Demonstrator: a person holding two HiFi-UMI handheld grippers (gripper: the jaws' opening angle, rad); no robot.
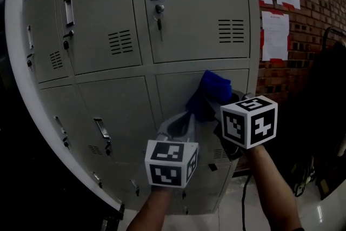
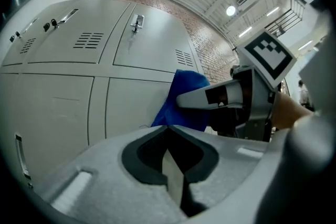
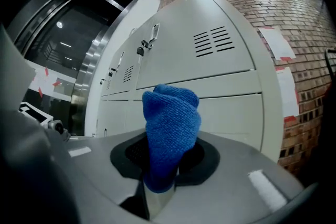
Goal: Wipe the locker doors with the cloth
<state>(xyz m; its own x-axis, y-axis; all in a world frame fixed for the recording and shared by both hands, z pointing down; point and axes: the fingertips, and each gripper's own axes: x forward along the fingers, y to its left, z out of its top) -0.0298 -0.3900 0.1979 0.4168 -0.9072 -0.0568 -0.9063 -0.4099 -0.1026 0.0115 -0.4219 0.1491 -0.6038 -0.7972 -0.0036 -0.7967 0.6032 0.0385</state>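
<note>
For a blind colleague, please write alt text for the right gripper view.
The right gripper is shut on a bunched blue cloth, in front of grey locker doors with vents and locks. A brick wall with posted papers is at the right.

Both bare forearms [image 1: 273, 192] extended forward; left grey plastic gripper [image 2: 173, 176] jaws pressed together, empty; right grey plastic gripper [image 3: 157, 189] jaws clamped on blue knit cloth [image 3: 170, 128].

Pale floor [image 1: 230, 211] bears grey locker bank [image 1: 108, 113] (black cable [image 1: 243, 197] hangs beside its base).
</note>
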